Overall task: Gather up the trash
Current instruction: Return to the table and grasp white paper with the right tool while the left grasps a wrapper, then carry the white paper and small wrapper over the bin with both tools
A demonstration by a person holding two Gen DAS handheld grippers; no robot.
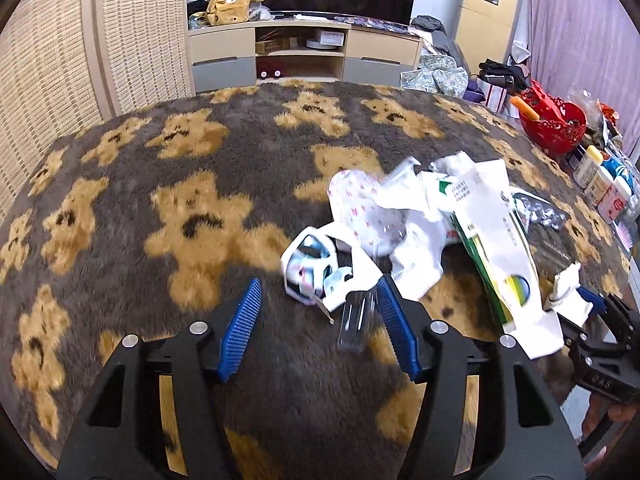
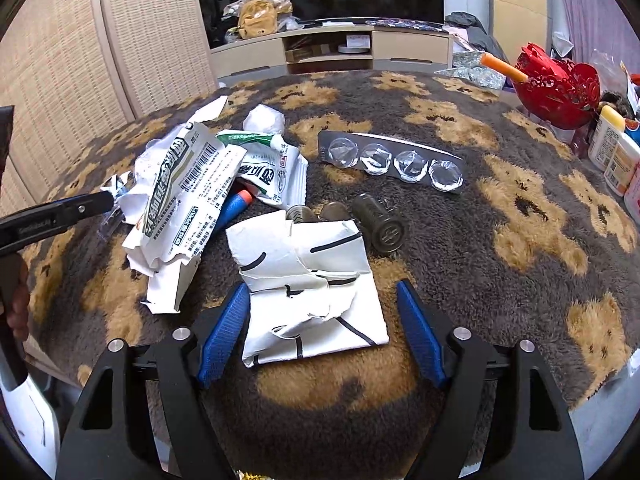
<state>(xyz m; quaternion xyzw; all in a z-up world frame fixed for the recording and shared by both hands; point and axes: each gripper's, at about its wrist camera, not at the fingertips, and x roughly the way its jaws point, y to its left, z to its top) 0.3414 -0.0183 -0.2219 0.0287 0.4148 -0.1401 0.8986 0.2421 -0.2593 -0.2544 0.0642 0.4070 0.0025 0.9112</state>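
Both claws agape, empty — torn white paper (image 2: 312, 292) between right's; four-bubble blister strip (image 2: 394, 162) beyond.

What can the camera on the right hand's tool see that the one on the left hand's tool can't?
Only the right view shows the dark ridged cylinder and the flat torn white paper lying between the right tool fingers, which stand open beside it. Only the left view shows the pink-dotted white wrapper and a clear plastic piece by the open left tool. Both show the bear-patterned rug, the white printed bags, the clear blister strip and the red basket.
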